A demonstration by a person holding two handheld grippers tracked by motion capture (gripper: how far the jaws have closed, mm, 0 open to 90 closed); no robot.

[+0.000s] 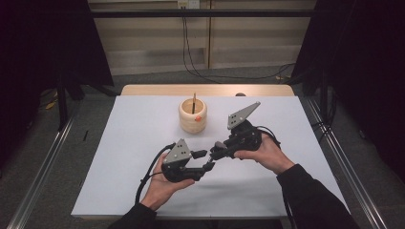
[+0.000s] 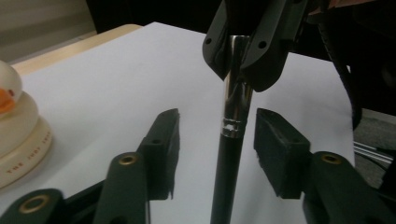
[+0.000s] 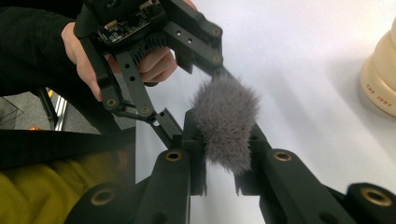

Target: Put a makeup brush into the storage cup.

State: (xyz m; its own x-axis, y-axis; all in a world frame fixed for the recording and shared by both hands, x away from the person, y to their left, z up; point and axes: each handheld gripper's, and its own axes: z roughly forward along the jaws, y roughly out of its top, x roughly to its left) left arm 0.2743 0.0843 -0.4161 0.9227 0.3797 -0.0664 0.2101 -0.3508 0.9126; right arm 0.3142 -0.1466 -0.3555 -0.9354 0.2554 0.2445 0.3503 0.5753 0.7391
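A make-up brush with fluffy grey bristles (image 3: 226, 121), a silver ferrule (image 2: 236, 88) and a black handle (image 2: 229, 177) is held over the middle of the white table (image 1: 138, 143). My right gripper (image 3: 225, 142) is shut on the brush just below the bristles. In the left gripper view that right gripper (image 2: 243, 60) clamps the ferrule from above. My left gripper (image 2: 217, 135) is open, its jaws on either side of the handle and not touching it. In the high view the left gripper (image 1: 206, 160) and the right gripper (image 1: 216, 148) meet tip to tip.
A cream wooden holder (image 1: 193, 116) stands behind the grippers with a thin stick (image 1: 194, 102) in it and an orange mark on its side. Its rim shows at the edges of both gripper views (image 2: 18, 135) (image 3: 380, 79). Metal rails flank the table.
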